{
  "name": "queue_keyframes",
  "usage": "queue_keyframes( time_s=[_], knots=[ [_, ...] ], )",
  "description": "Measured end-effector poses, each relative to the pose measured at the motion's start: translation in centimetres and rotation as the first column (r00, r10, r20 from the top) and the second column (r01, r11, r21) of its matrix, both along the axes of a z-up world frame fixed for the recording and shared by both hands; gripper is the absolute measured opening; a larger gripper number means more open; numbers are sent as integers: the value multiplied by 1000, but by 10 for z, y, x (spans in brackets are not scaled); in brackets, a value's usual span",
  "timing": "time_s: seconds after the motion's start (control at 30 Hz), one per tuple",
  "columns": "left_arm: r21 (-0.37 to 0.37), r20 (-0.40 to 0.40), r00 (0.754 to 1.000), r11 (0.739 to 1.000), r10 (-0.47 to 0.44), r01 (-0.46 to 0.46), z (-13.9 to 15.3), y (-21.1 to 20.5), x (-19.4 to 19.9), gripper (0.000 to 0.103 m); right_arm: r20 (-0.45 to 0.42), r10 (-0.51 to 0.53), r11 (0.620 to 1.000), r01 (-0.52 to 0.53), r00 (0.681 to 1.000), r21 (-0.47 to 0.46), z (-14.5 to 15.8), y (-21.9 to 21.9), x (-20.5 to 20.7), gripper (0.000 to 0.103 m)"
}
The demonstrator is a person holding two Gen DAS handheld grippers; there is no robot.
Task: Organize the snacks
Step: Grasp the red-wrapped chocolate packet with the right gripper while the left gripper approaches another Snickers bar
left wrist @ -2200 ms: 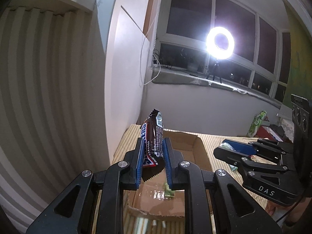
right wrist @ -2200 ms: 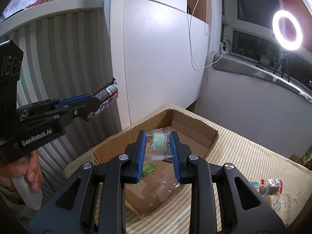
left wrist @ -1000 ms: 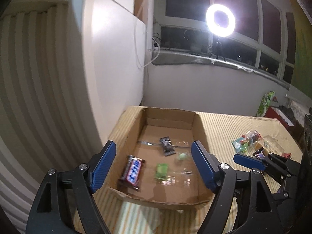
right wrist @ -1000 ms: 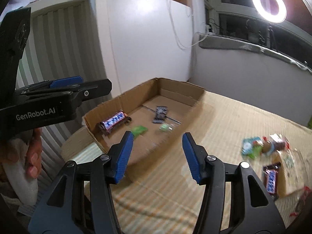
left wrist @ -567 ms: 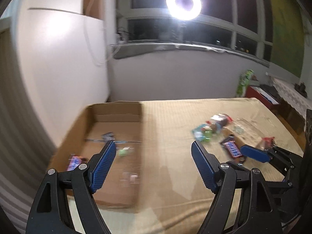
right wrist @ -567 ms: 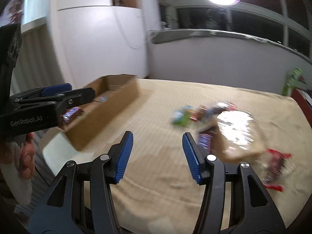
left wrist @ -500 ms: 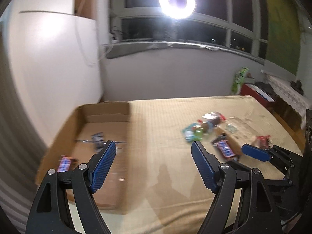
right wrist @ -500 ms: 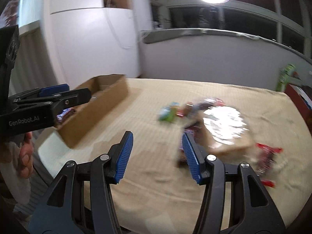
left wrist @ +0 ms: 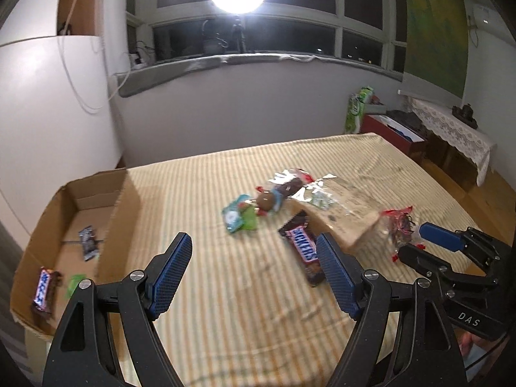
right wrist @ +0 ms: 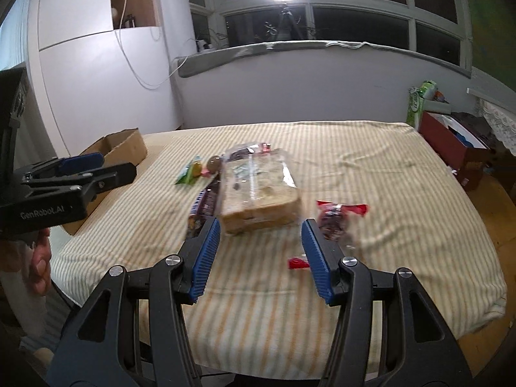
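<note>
Looking along the left gripper [left wrist: 253, 272], its blue-padded jaws stand wide apart and hold nothing, above a striped tablecloth [left wrist: 206, 306]. A Snickers bar [left wrist: 303, 251] lies at 1 o'clock from the jaws, just beside a bagged slice of bread [left wrist: 348, 222]. A cluster of small sweets [left wrist: 254, 209] sits at 12 o'clock. A cardboard box [left wrist: 121, 222] at 9 o'clock contains a second Snickers bar [left wrist: 43, 287], a dark wrapper [left wrist: 87, 242] and a green sweet [left wrist: 74, 283]. The right gripper [left wrist: 429, 248] appears at 3 o'clock, beside a red-ended packet [left wrist: 398, 225].

From the right wrist view, the right gripper [right wrist: 259, 254] is spread open and empty. The bread [right wrist: 258, 187] lies at 12 o'clock, the Snickers bar [right wrist: 203, 208] touching its left side, the red-ended packet [right wrist: 335, 217] at 1 o'clock. The left gripper [right wrist: 93, 169] shows at 9 o'clock in front of the box [right wrist: 124, 146].
</note>
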State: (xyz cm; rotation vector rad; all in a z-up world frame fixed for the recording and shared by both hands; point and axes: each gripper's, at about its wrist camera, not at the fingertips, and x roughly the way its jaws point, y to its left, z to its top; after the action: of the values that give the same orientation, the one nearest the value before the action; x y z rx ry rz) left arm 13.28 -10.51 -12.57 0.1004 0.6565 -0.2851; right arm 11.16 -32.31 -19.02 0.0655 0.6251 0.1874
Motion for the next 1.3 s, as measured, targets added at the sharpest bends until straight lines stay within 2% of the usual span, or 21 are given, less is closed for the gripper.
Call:
queue_keyframes(
  time_s=[0.17,0.4,0.77,0.83,0.9,1.1,1.17,1.23,1.27,1.3],
  knots=[
    [3,-26,999,1000,-26,26,-10,-19,5,79,-11,-57,998,57,998,-2,-3,-27,-9,55],
    [-11,-105,993,998,-59,58,-37,-44,14,79,-42,-114,994,113,993,-6,-10,-52,-10,55],
    [-11,-138,989,999,-54,53,-50,-48,25,79,-77,-95,995,96,992,8,-22,-48,13,56],
    [-31,-145,987,998,-63,59,-54,-50,29,80,-85,-96,995,97,992,8,-25,-47,19,60],
    [-40,-147,987,997,-64,58,-56,-51,31,85,-93,-90,996,92,992,14,-27,-46,24,65],
    [-103,-160,981,990,-108,92,-63,-50,37,86,-128,-95,995,97,987,7,-43,-43,45,65],
    [-135,-173,977,985,-126,103,-66,-48,40,83,-136,-93,995,96,986,18,-46,-44,49,65],
    [-165,-183,970,978,-158,128,-67,-47,41,72,-137,-83,996,87,987,24,-47,-42,52,54],
    [-177,-181,967,973,-177,145,-66,-47,41,62,-137,-80,996,84,987,21,-46,-41,53,48],
    [-178,-177,966,972,-186,155,-65,-48,40,57,-137,-78,996,82,987,21,-46,-40,53,46]
  ],
)
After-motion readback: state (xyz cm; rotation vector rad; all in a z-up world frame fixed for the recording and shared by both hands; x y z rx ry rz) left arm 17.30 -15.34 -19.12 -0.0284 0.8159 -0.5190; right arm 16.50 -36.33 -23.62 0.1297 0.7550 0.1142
